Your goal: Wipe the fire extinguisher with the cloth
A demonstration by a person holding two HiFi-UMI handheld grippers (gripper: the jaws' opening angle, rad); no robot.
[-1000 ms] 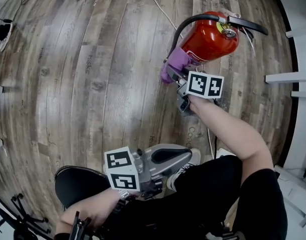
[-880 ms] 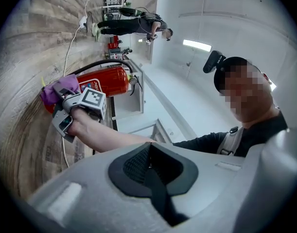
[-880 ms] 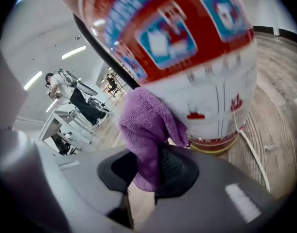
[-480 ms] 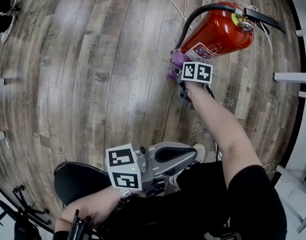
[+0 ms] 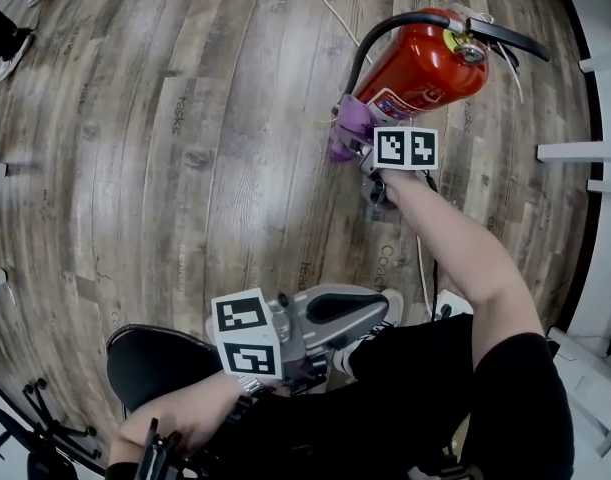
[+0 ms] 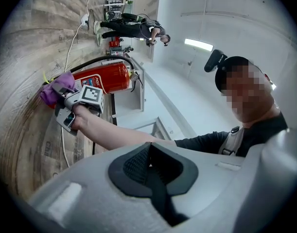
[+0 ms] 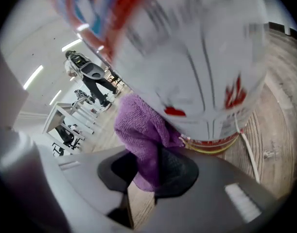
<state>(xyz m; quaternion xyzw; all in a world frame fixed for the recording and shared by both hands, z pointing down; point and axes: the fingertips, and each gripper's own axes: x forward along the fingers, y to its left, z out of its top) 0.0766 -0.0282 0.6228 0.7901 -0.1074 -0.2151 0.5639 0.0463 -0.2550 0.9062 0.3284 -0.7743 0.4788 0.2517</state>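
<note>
Red fire extinguisher seemingly stands upright; cloth touches its lower body.

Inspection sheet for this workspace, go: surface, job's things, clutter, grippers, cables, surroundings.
Surface: wood-plank floor.
Job's things: red extinguisher upright on the floor; purple cloth pressed against its lower body.
Clutter: black seat by the person's legs.
Grippers: right gripper shut on cloth; left gripper shut, empty, held near the lap.
Cables: white cable on the floor; black hose on the extinguisher.
Surroundings: white furniture at right; another person's foot at far left.
</note>
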